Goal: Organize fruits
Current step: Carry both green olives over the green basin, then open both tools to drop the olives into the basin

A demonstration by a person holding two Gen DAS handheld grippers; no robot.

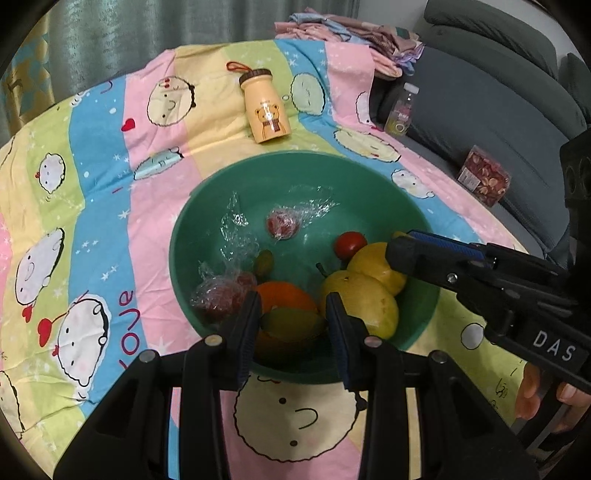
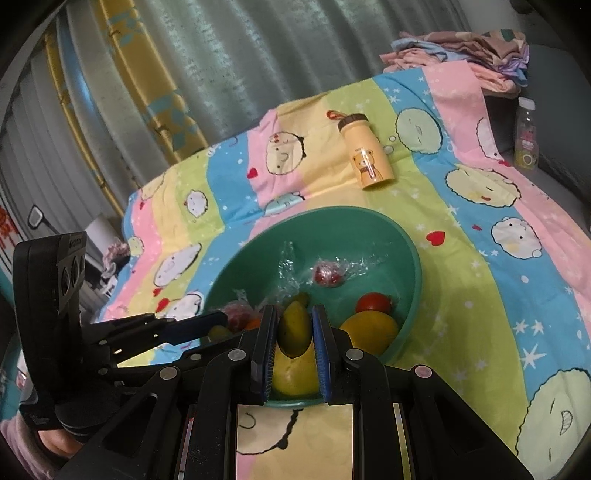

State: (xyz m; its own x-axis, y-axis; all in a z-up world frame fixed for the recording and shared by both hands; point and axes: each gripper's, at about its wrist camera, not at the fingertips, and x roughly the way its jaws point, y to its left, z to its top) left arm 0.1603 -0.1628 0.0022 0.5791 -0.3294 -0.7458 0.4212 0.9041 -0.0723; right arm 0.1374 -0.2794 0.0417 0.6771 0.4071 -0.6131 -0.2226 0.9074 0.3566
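- On a table under a striped cartoon cloth sits a green bowl, holding all the fruit.
- Bowl's left side: a red fruit in clear wrap, leaning on the inner wall, with loose crinkled plastic film above it.
- Just right of that: an orange, with a green fruit lying in front of it.
- Left gripper hangs over the bowl's near rim. Its jaws are slightly apart and the orange and green fruit show through the gap. Nothing looks clamped.
- Bowl centre, far side: a small wrapped red fruit, alone on the bowl floor.
- Behind the bowl: a tan bear-print bottle lying on its side on the cloth.
- Bowl's right side: a tomato touching two yellow fruits, the nearer one and the farther one, side by side.
- Right gripper comes in from the right with its jaws together and empty, tip over the farther yellow fruit.
- Far right, on a grey sofa: a clear bottle and a red patterned box. Folded clothes are piled at the cloth's far edge.
- Bottom right corner: a hand on the right gripper's handle.
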